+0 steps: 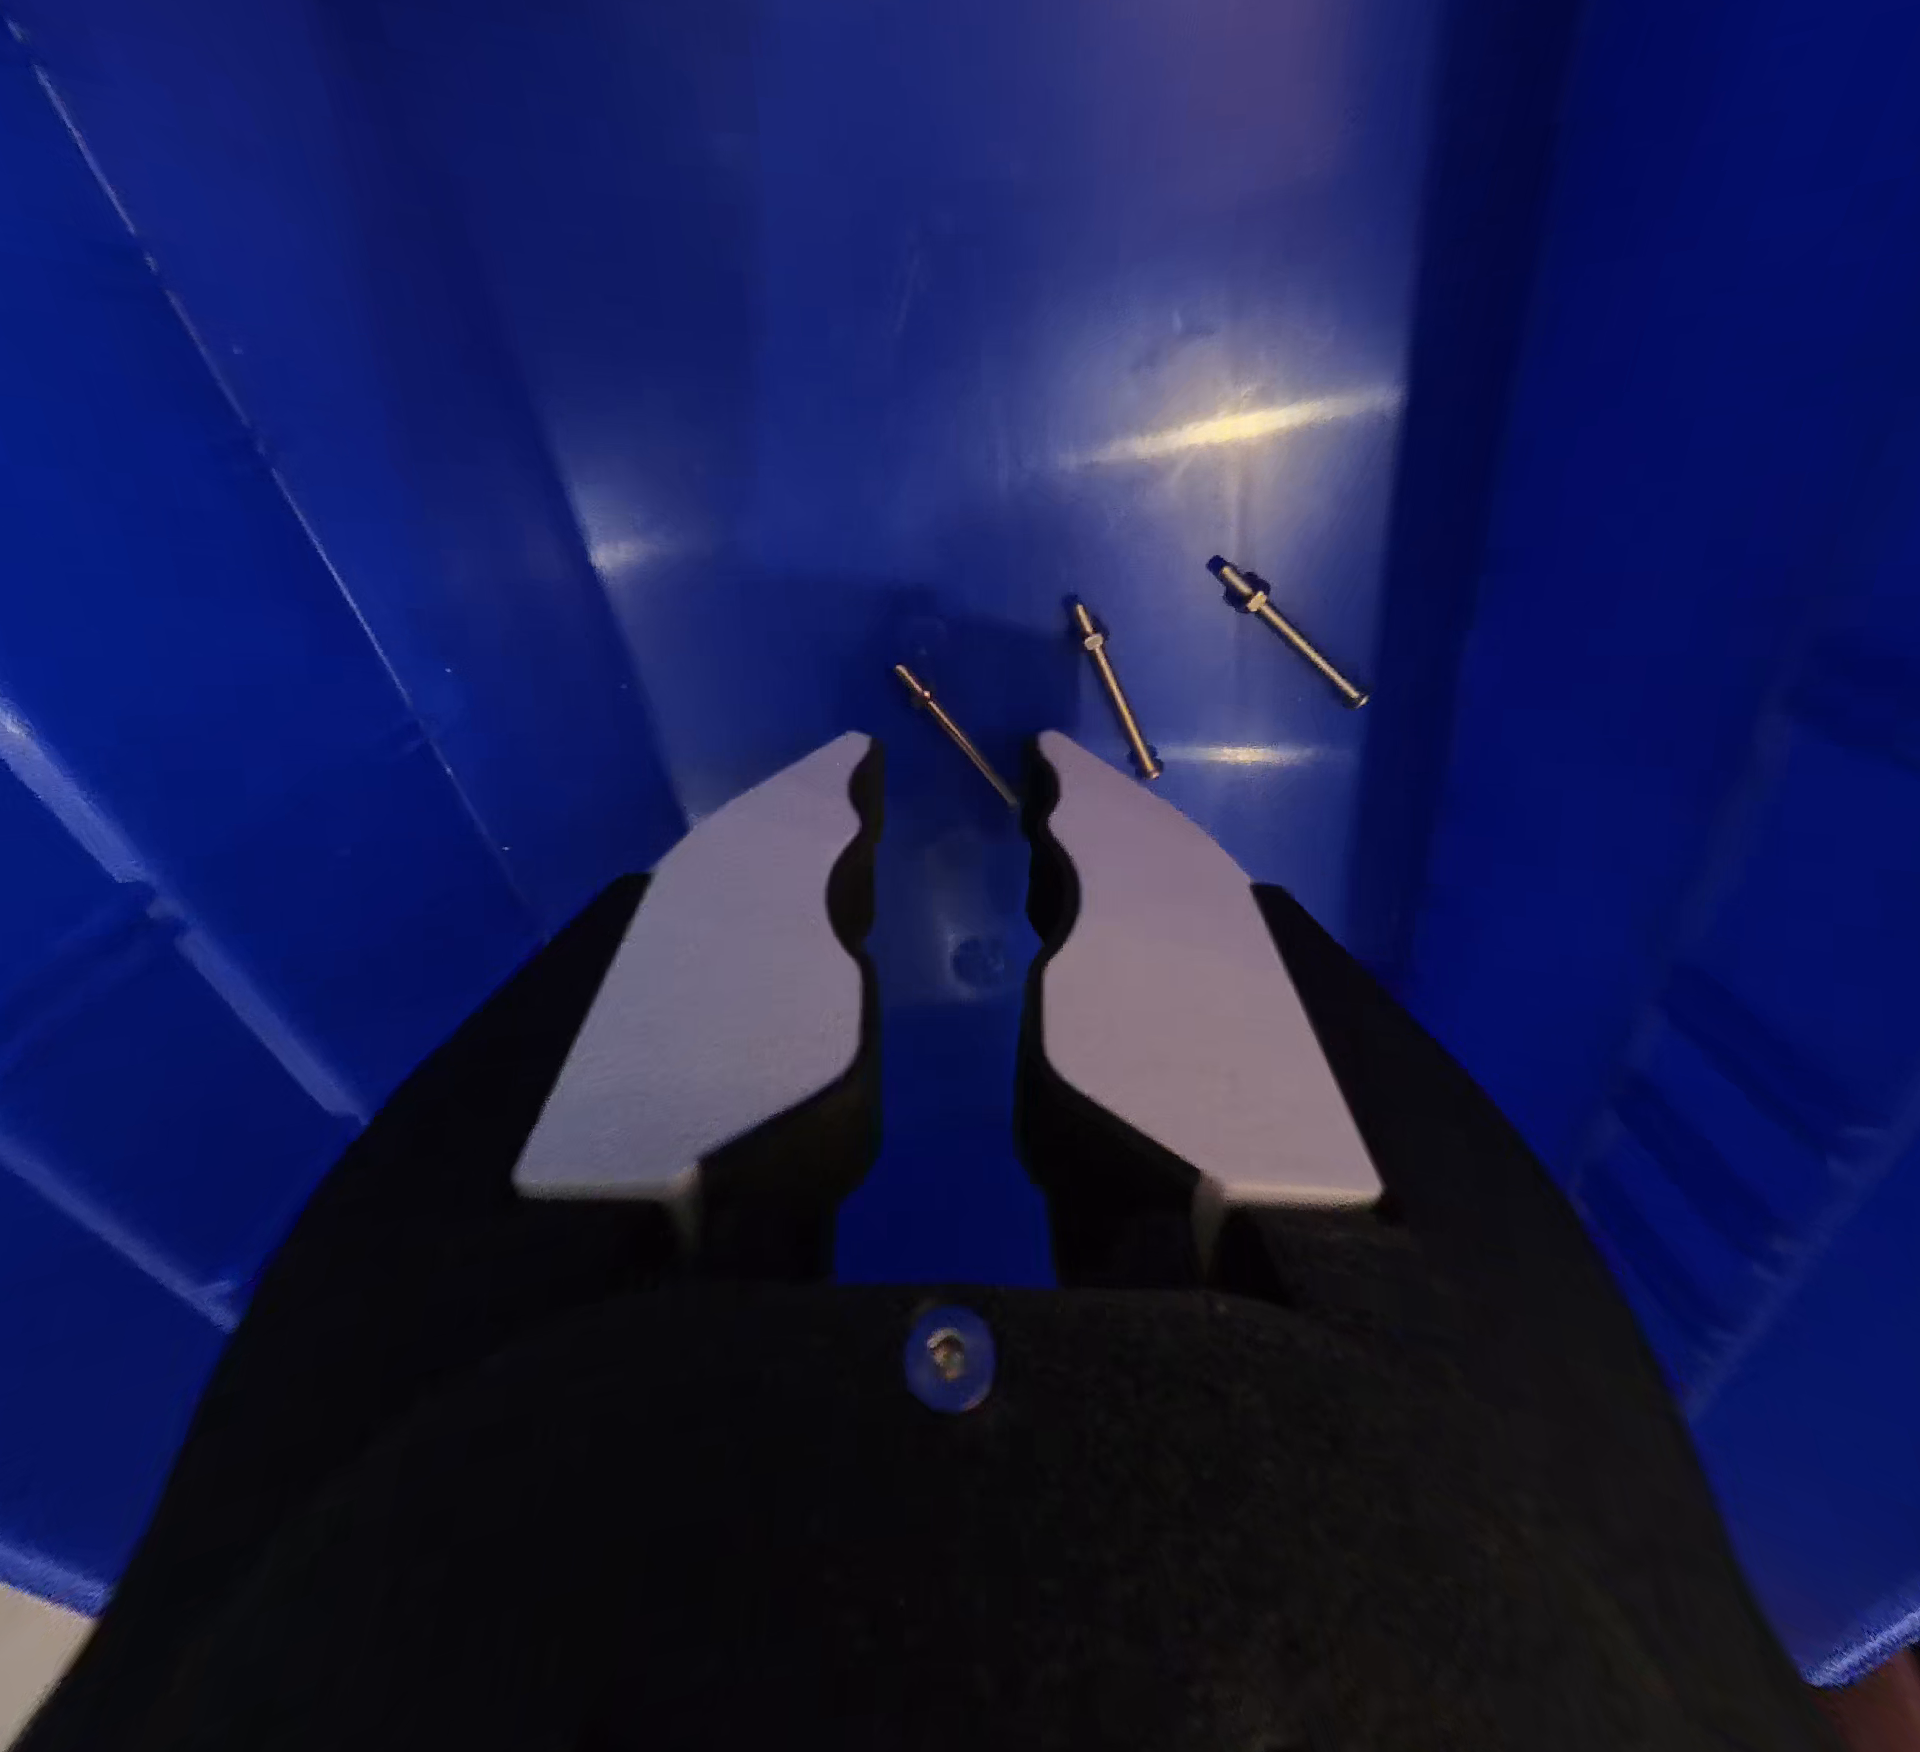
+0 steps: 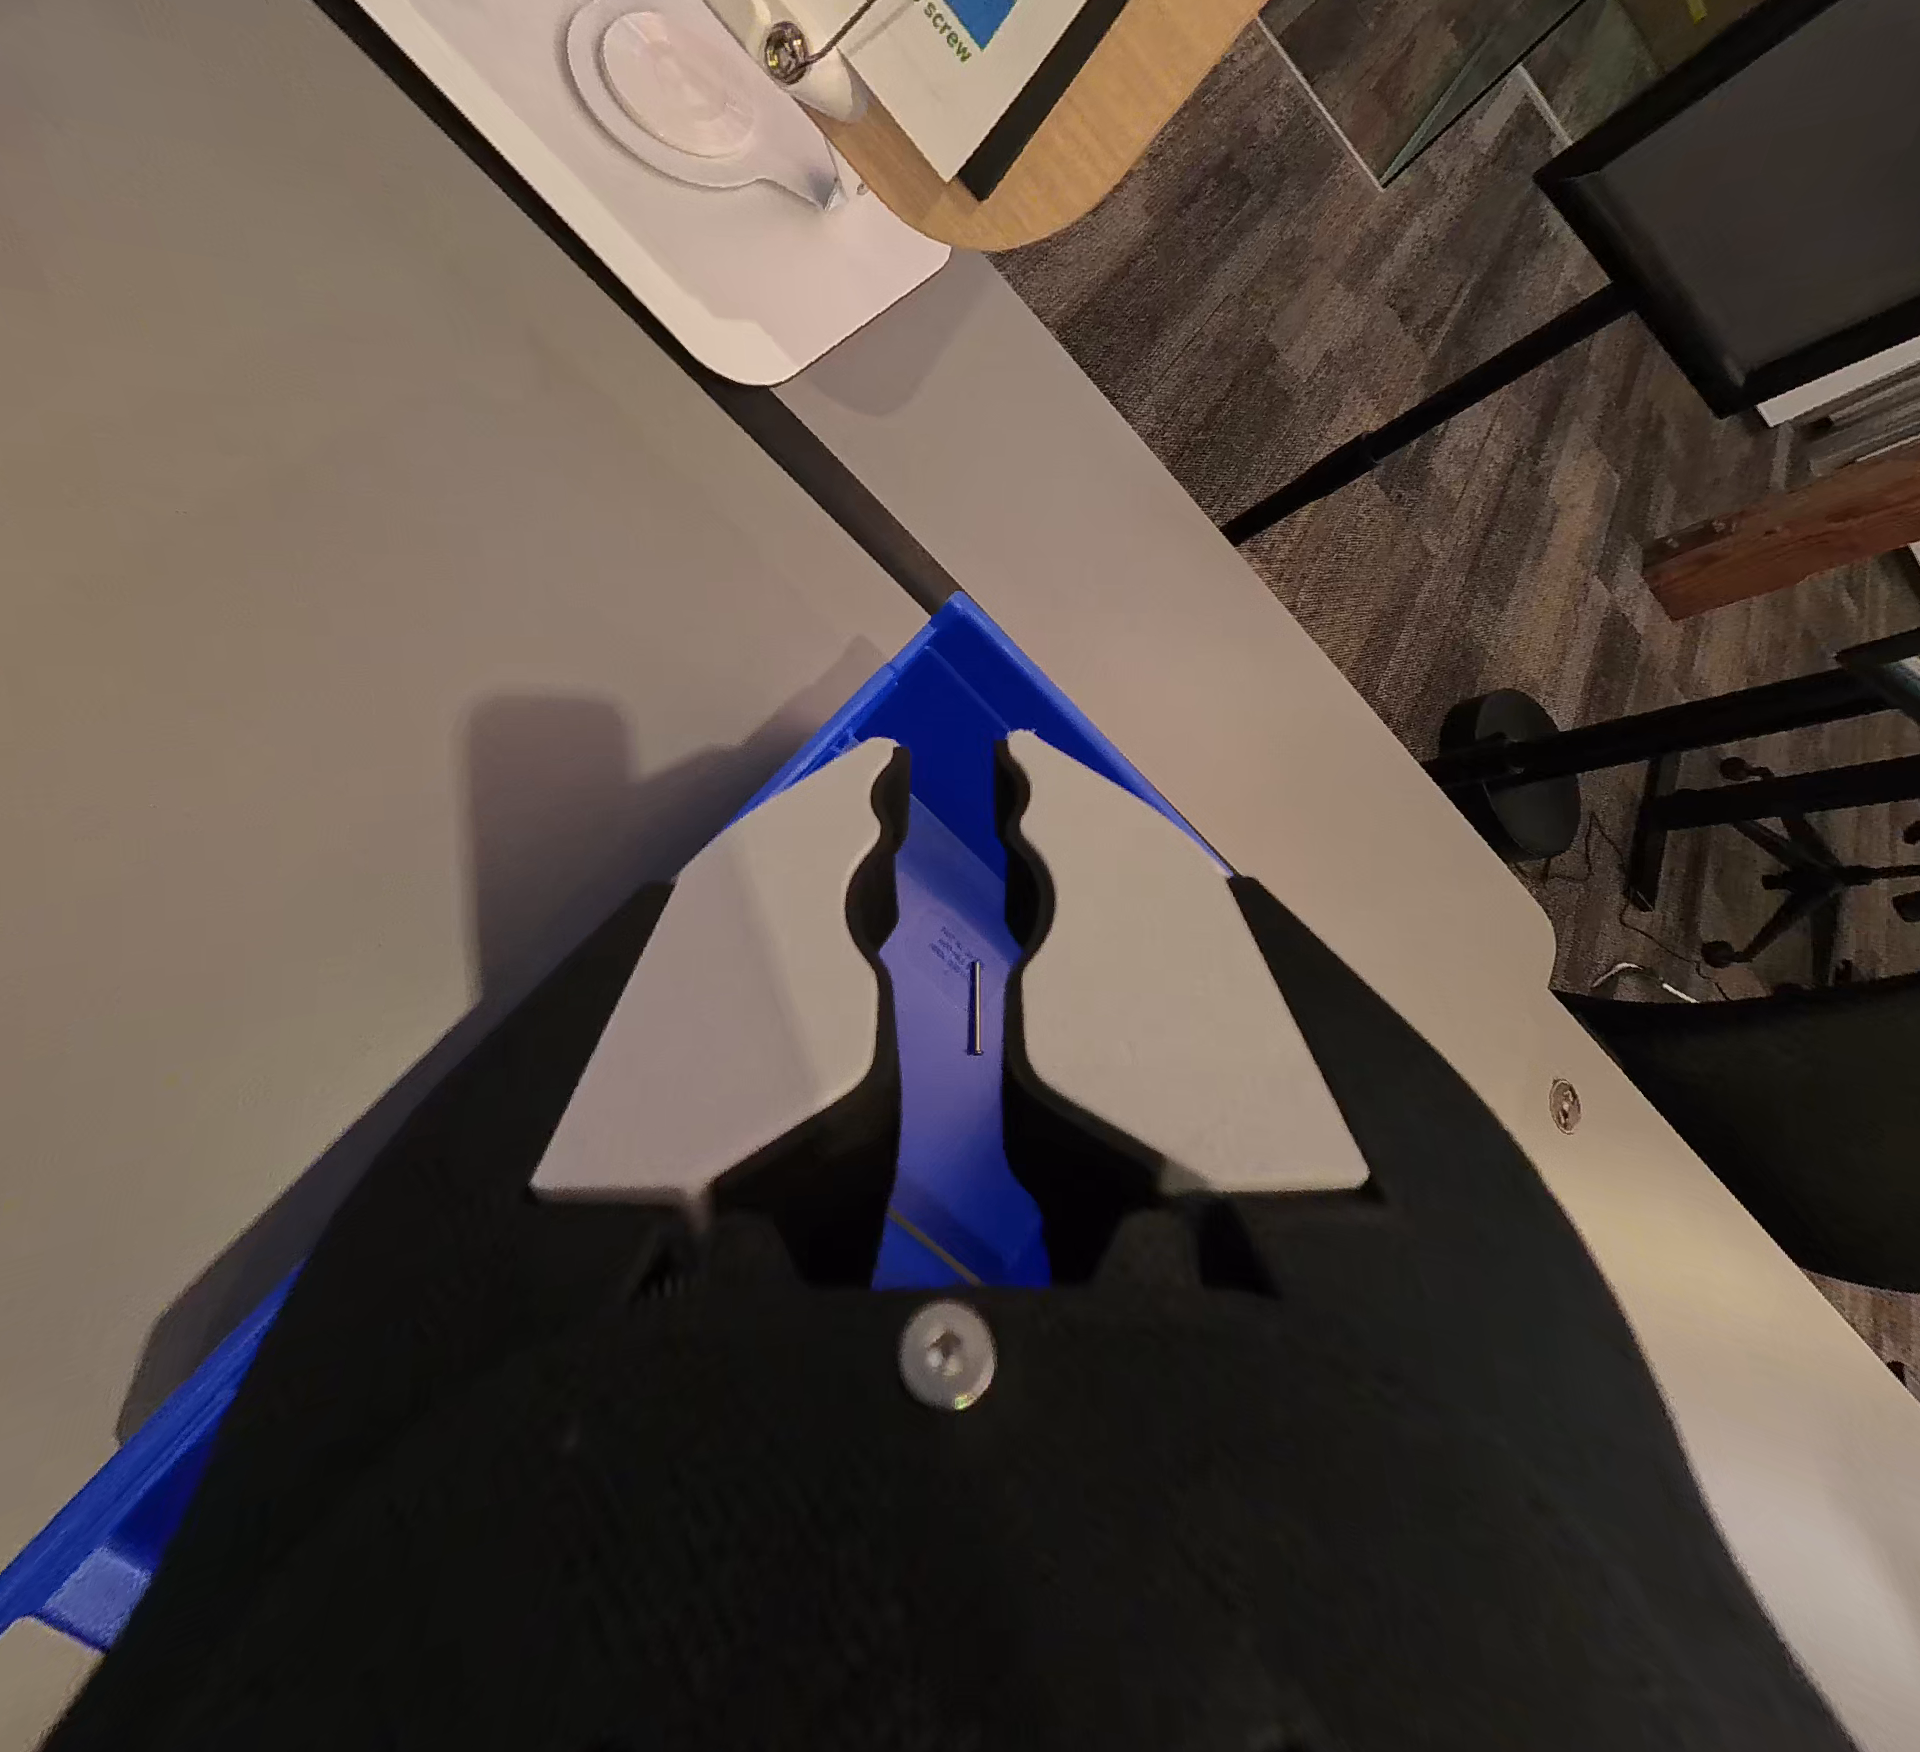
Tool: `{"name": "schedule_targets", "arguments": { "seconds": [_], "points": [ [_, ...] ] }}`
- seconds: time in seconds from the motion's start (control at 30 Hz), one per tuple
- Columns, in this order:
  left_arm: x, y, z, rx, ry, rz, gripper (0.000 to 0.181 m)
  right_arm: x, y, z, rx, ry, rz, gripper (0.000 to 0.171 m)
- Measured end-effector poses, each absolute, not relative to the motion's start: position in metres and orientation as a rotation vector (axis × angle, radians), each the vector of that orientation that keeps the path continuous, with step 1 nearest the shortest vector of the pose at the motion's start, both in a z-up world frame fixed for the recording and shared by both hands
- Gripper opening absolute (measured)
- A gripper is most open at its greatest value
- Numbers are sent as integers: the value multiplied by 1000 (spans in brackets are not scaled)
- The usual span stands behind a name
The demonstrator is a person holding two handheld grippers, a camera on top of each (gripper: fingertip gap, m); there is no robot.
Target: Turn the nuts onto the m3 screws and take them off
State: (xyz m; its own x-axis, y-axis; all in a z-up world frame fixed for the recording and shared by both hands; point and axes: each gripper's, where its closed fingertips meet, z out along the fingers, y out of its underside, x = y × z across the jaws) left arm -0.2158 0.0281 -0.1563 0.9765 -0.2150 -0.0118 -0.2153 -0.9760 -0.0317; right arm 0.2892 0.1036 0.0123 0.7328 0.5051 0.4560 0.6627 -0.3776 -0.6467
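The black left gripper with grey fingers [image 1: 954, 772] is hanging open and empty inside a glossy blue plastic bin [image 1: 416, 352], three thin steel screws with small nuts [image 1: 1114, 689] lying just beyond its tips. The right gripper [image 2: 948, 752] is gaping empty above a bare screw [image 2: 975, 1008] in the bin, which is sitting on a grey table [image 2: 312, 559].

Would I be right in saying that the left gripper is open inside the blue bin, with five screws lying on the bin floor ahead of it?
Not quite: the left wrist view shows three screws, not five: one nearest the left gripper, a middle one and a far one. The rest holds: the gripper is open inside the blue bin, screws lying on the floor ahead.
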Motion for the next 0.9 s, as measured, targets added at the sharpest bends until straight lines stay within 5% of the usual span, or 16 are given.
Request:
{"name": "schedule_targets", "arguments": {
  "seconds": [0.2, 0.5, 0.73, 0.9],
  "points": [
    [-217, 25, -157, -3107, 336, -6, 4, 289, 104, 10, -2064, -894, -240, 16],
    [-206, 28, -136, -3024, 386, -215, 3, 289, 102, 14, -2051, -893, -243, 16],
    [-138, 45, 11, -2279, 529, -632, 2, 252, 88, 42, -1894, -934, -115, 16],
    [-17, -3, 102, -1636, 821, -1097, 2, 147, 17, 98, -1463, -1098, 597, 18]
  ]
}}
